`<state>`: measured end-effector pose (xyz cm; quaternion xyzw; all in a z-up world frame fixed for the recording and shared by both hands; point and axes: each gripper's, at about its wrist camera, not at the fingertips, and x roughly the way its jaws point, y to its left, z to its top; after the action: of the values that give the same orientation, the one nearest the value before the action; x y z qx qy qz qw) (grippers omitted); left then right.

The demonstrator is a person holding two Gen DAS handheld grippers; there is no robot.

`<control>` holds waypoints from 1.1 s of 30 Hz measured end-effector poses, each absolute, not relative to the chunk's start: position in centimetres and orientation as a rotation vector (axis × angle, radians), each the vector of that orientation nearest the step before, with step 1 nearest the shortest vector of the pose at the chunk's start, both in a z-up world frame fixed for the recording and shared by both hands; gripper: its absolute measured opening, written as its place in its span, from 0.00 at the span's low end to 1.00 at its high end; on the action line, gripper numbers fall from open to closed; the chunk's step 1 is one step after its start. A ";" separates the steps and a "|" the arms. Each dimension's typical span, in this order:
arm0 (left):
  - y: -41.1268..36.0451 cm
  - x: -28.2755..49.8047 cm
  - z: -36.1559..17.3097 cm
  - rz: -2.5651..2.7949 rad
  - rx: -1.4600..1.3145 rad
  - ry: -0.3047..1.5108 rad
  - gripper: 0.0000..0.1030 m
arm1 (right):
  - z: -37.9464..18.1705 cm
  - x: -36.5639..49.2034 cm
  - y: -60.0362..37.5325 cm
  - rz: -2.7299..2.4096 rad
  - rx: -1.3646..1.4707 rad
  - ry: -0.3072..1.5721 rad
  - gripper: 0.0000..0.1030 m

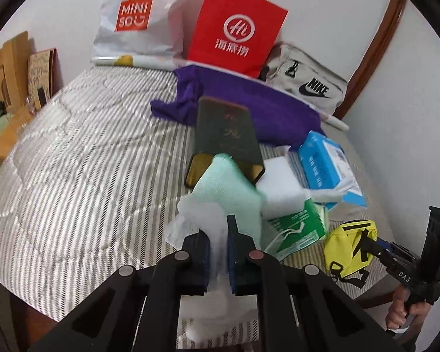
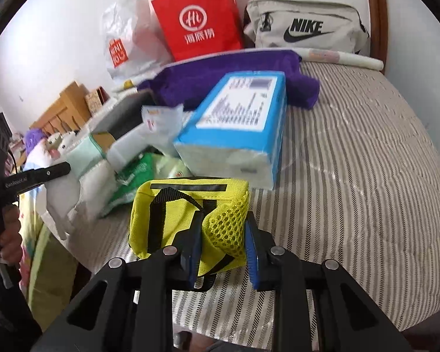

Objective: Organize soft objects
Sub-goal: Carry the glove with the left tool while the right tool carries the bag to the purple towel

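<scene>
My left gripper (image 1: 217, 243) is shut on a white fluffy cloth (image 1: 199, 211), which bulges out above the blue pads and hangs below them. Just beyond it lies a mint-green cloth (image 1: 226, 187), partly over a dark box (image 1: 226, 129). A purple towel (image 1: 249, 102) is spread further back. In the right wrist view my right gripper (image 2: 223, 243) is shut on the mesh corner of a yellow pouch (image 2: 173, 214) with black straps. The pouch (image 1: 349, 243) rests on the striped bed at the right, next to a green packet (image 1: 296, 226) and a blue tissue pack (image 2: 237, 123).
A red paper bag (image 1: 237, 29), a white shopping bag (image 1: 132, 23) and a grey Nike bag (image 1: 305, 79) stand along the wall behind the bed. Striped bedding (image 1: 88, 161) stretches left; wooden furniture (image 1: 11, 67) stands beyond it. A person's hand (image 2: 6, 234) holds the left gripper's handle.
</scene>
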<state>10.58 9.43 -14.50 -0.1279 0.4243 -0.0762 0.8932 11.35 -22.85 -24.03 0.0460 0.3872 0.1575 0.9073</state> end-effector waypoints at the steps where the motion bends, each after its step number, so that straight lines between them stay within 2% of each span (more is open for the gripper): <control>1: 9.5 10.5 -14.2 -0.161 -0.266 0.873 0.09 | -23.7 11.1 -23.0 0.322 0.096 0.793 0.25; 15: 9.7 10.6 -9.5 -0.147 -0.245 0.807 0.09 | -18.8 10.4 -24.1 0.322 0.134 0.717 0.25; 33: 9.4 17.2 -5.4 -0.111 -0.190 0.808 0.09 | -12.6 18.0 -22.2 0.281 0.032 0.638 0.25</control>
<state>17.25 9.44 -5.35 -0.0923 0.3921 -0.0538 0.9137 17.98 -22.18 -12.61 0.0155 0.3128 0.1374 0.9397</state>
